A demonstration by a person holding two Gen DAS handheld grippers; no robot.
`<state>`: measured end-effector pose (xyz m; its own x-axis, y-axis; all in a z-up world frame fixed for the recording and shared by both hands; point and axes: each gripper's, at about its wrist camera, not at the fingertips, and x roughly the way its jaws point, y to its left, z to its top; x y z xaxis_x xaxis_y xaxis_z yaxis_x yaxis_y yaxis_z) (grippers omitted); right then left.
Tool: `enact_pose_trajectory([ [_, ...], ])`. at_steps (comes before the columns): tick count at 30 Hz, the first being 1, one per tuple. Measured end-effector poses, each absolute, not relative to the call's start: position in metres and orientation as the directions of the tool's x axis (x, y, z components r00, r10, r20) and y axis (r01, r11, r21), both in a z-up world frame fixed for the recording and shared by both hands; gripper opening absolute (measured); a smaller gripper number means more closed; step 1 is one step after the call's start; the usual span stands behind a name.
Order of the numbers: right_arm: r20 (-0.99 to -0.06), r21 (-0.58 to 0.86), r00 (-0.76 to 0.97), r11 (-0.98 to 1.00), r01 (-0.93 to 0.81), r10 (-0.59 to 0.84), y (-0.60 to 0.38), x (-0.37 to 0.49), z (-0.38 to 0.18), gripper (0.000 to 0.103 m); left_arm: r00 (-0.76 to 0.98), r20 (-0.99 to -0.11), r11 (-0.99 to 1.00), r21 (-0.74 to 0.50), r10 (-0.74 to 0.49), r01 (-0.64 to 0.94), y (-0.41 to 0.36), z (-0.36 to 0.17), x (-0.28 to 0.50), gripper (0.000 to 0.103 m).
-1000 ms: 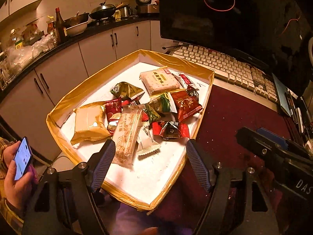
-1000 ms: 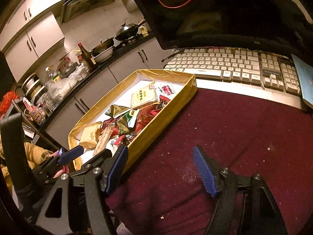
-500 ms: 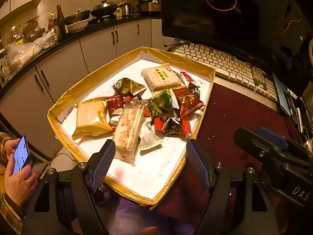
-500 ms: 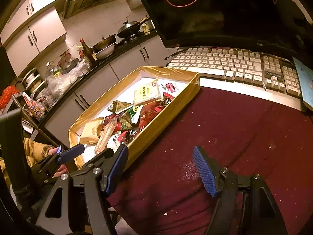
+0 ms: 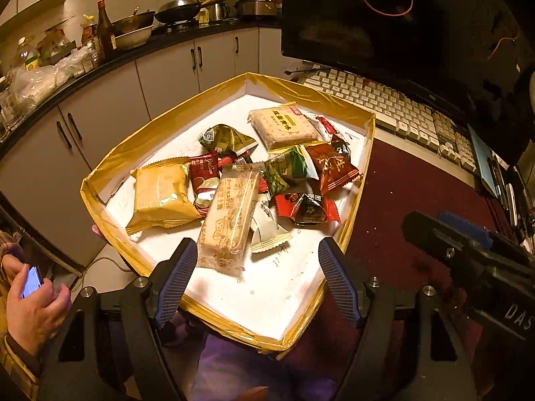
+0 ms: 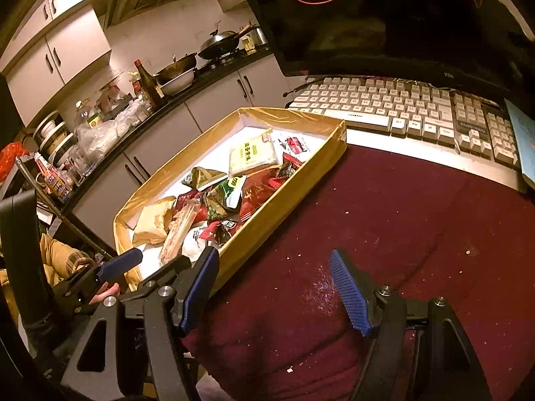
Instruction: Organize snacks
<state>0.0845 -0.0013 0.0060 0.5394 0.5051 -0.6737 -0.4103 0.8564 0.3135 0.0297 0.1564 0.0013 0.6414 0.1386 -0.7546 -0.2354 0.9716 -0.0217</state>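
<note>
Your left gripper (image 5: 257,280) hangs over the near end of the gold-edged box (image 5: 354,230), jaws wide apart with nothing between them. Just beyond its left pad lies the long clear-wrapped biscuit pack (image 5: 229,215), pointing lengthways toward you; it is close to the pad, though contact cannot be made out. The snacks sit heaped in the middle of the box: a yellow packet (image 5: 160,195) toward the left wall, a pale square cracker pack (image 5: 282,127) toward the far end, a dark red packet (image 5: 332,167) against the right wall, and a green packet (image 5: 289,168) between them. The near part of the white box floor is bare.

Your right gripper (image 6: 277,290) sits over the dark red cloth (image 6: 401,234) covering the counter, just to the right of the box's long side; jaws apart, empty. A keyboard (image 6: 394,107) runs along the counter's far edge under a dark monitor (image 6: 401,16). At the lower left of the left wrist view, a hand holds a lit phone (image 5: 31,280).
</note>
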Motion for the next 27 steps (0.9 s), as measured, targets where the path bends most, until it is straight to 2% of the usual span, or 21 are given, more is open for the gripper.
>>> enact_pose_trajectory([
  [27, -0.67, 0.317, 0.537, 0.852, -0.418, 0.513, 0.0064, 0.0841, 0.0103, 0.071, 0.634, -0.763, 0.971, -0.03, 0.13, -0.236, 0.1625, -0.0019, 0.0282, 0.075],
])
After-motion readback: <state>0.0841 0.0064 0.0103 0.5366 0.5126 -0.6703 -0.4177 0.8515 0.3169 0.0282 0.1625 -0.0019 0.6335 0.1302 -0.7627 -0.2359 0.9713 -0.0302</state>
